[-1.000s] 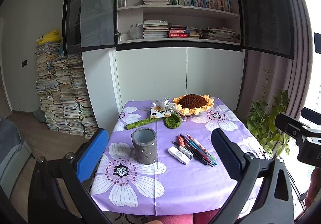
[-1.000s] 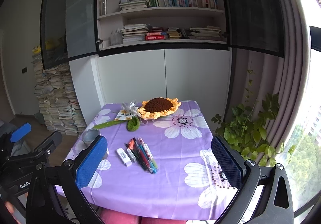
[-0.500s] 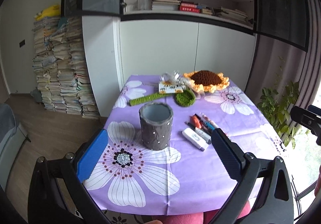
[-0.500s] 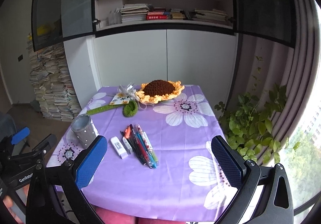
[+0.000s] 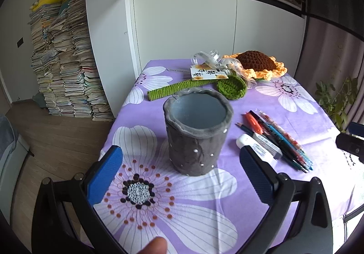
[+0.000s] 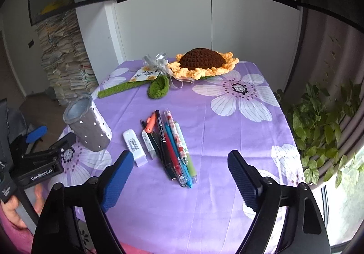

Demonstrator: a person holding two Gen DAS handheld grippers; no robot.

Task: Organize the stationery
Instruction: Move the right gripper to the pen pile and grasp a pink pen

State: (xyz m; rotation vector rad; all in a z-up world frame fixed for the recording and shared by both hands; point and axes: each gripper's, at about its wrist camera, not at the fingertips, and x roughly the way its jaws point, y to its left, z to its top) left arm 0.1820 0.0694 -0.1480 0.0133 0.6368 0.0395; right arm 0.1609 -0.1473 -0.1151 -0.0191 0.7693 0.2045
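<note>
A grey felt pen holder (image 5: 197, 131) stands upright and empty on the purple flowered tablecloth (image 5: 182, 213); it also shows in the right wrist view (image 6: 87, 124). My left gripper (image 5: 179, 165) is open, its blue pads just in front of the holder on either side. Several pens (image 6: 175, 142), a white correction tape (image 6: 134, 147) and a white eraser (image 6: 147, 143) lie side by side right of the holder. My right gripper (image 6: 179, 175) is open and empty, just short of the pens' near ends.
A crocheted sunflower (image 6: 204, 64) with green stem (image 6: 118, 90), leaf (image 6: 159, 89) and gift tag (image 6: 144, 75) lies at the table's far side. A bookcase stands behind, paper stacks (image 5: 66, 60) left, a plant (image 6: 323, 126) right.
Both grippers have moved forward and down toward the table. The pen holder now sits close between the left fingers, and the pens lie close before the right gripper.
</note>
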